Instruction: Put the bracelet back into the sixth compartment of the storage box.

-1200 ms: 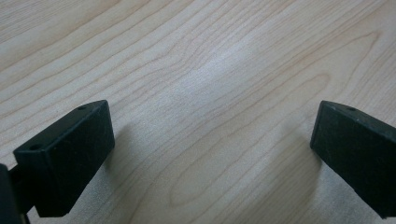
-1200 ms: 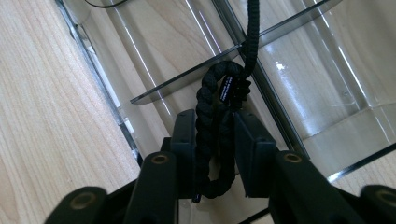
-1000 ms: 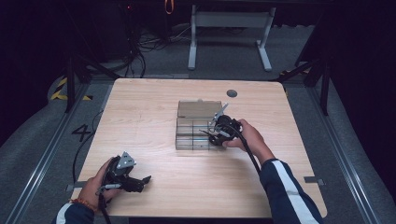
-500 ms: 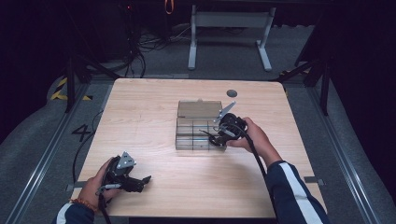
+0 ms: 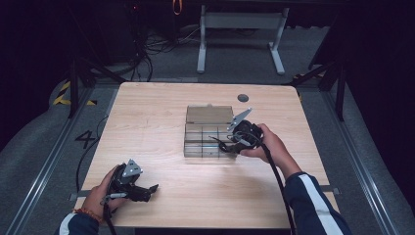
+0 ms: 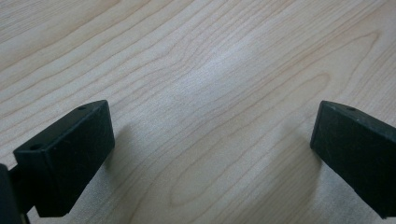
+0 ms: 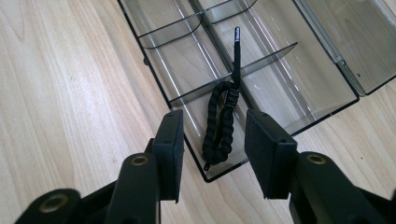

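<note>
A clear smoky organizer box [image 5: 209, 114] lies open at the table's middle, its lid flat behind it. In the right gripper view a black braided cord [image 7: 219, 130] lies in the box's [image 7: 289, 88] near corner compartment, with its thin tail leaning up over a divider. My right gripper [image 7: 212, 114] hovers open just above that corner, a jaw on each side of the cord and neither touching it. From above, the right gripper [image 5: 226, 145] is at the box's right front corner. My left gripper [image 5: 147, 192] rests open on bare wood [image 6: 212, 135] near the front left.
The wooden table [image 5: 147, 122] has a round grommet [image 5: 243, 97] at its back right. Beyond its far edge a white table frame [image 5: 240, 34] stands on the dark floor. Cables trail from both grippers toward the person.
My right gripper has drawn back slightly to the right, away from the box's middle. The left gripper has stayed put.
</note>
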Tool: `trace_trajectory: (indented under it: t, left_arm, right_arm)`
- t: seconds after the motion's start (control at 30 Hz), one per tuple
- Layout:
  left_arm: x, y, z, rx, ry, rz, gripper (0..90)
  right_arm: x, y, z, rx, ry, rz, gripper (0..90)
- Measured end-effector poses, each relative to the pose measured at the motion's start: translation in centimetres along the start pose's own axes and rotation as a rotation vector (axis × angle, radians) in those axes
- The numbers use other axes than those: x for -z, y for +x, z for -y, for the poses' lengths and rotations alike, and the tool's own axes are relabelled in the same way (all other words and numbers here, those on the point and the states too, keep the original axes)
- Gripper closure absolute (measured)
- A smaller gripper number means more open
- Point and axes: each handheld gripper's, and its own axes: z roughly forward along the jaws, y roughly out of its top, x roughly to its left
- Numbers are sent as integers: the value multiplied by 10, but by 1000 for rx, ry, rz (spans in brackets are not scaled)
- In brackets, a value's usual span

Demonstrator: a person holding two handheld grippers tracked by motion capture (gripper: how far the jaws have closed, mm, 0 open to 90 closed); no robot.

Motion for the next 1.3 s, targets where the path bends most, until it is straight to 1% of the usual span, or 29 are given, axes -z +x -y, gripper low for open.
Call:
trace_trajectory:
  t: [0.03, 0.07, 0.1, 0.17, 0.23, 0.37, 0.4, 0.43, 0.5, 0.63, 0.67, 0.87, 0.93, 1.03, 1.2, 1.3]
  left_arm:
    - [0, 0, 0, 0, 0, 0, 1]
    - [0, 0, 0, 1, 0, 1, 1]
    - [0, 0, 0, 0, 0, 1, 1]
    - [0, 0, 0, 0, 0, 0, 1]
    - [0, 0, 0, 1, 0, 1, 1]
    - [0, 0, 0, 5, 0, 3, 1]
    - [0, 0, 0, 5, 0, 3, 1]
    - [0, 0, 0, 1, -1, 1, 1]
    - [0, 0, 0, 0, 0, 0, 1]
    - [0, 0, 0, 1, 0, 1, 1]
    - [0, 0, 0, 0, 0, 0, 1]
    - [0, 0, 0, 2, 1, 0, 1]
    - [0, 0, 0, 0, 0, 0, 1]
    - [0, 0, 0, 0, 0, 0, 1]
    - [0, 0, 0, 0, 0, 0, 1]
    - [0, 0, 0, 0, 0, 0, 1]
  right_arm:
    - [1, 0, 1, 8, -5, 4, 581]
    - [2, 1, 2, 1, -1, 6, 575]
    - [3, 1, 3, -5, -9, 10, 574]
    - [5, 0, 4, -5, -10, 11, 566]
    - [7, 0, 6, 1, -4, 25, 557]
    - [9, 2, 7, 4, -2, 29, 550]
    - [10, 2, 8, 15, -6, 29, 546]
    - [12, 3, 9, 7, -4, 32, 542]
    - [13, 3, 10, 7, -3, 32, 540]
    - [16, 4, 13, 13, 0, 41, 533]
    - [17, 4, 13, 16, -6, 45, 531]
    - [22, 8, 18, 40, 6, 57, 517]
    - [23, 8, 19, 37, 5, 54, 513]
    - [25, 9, 22, 45, 12, 66, 502]
    - [29, 10, 29, 44, 11, 68, 493]
    - [30, 12, 33, 47, 20, 78, 487]
